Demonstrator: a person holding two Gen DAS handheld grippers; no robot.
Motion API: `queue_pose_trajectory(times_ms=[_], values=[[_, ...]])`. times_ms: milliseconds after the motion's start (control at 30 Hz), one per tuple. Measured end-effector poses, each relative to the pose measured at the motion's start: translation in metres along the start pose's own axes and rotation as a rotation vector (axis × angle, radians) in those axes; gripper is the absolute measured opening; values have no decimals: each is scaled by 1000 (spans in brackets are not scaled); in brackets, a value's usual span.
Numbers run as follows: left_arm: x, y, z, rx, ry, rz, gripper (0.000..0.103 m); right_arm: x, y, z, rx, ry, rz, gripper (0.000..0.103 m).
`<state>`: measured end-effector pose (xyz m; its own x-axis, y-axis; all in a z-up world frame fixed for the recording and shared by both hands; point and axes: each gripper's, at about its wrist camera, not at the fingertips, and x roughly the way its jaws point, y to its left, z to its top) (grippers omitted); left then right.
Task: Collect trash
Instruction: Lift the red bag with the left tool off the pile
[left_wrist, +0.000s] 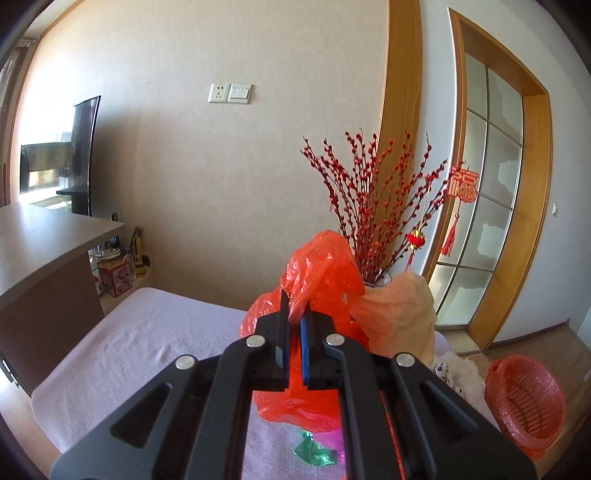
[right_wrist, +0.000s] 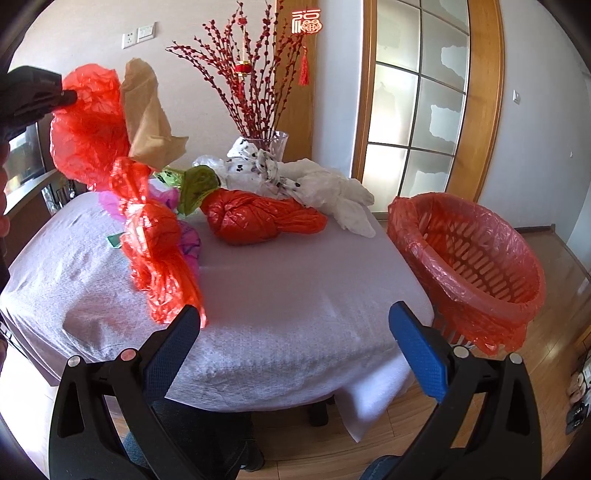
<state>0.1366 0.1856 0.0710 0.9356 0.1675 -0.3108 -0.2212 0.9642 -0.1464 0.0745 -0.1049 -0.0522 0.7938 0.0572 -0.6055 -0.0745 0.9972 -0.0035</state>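
Observation:
My left gripper (left_wrist: 294, 314) (right_wrist: 72, 96) is shut on a red plastic bag (left_wrist: 317, 280) (right_wrist: 88, 125), which hangs lifted above the table's left side with a beige bag (left_wrist: 399, 314) (right_wrist: 147, 118) clinging to it and a red tail trailing down to the cloth. On the table lie a knotted red bag (right_wrist: 258, 218), a white spotted bag (right_wrist: 295, 181), and green (right_wrist: 197, 186) and pink scraps (right_wrist: 168, 197). My right gripper (right_wrist: 295, 332) stands open over the table's near edge, nothing between its fingers. A red basket (right_wrist: 476, 262) (left_wrist: 524, 402) lined with red plastic sits off the table's right side.
The table (right_wrist: 277, 295) wears a pale lilac cloth. A glass vase (right_wrist: 273, 146) of red branches stands at its far edge. A glazed wooden door (right_wrist: 417, 103) is behind the basket, and a brown counter (left_wrist: 40, 243) lies to the left. Wooden floor shows below.

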Motion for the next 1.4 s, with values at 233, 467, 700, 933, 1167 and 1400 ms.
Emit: queue_pose_trajectory(times_ms=[233,467,700,933,1167,1400], values=[[-7,10,7,34,-9,36,6,-3,11,5,-14,-11,34,101],[-19,20,9,78,-12,59,6,2,22,17,-14,-16,80,101],[-27,24,15,82,-20,53,6,16,41,39,-9,-36,170,92],[-32,28,31,127,-43,89,6,42,59,49,1,26,238,84],[-29,42,26,109,-31,141,6,67,63,40,7,124,241,67],[-28,55,24,90,-27,166,6,75,48,32,45,158,222,58]])
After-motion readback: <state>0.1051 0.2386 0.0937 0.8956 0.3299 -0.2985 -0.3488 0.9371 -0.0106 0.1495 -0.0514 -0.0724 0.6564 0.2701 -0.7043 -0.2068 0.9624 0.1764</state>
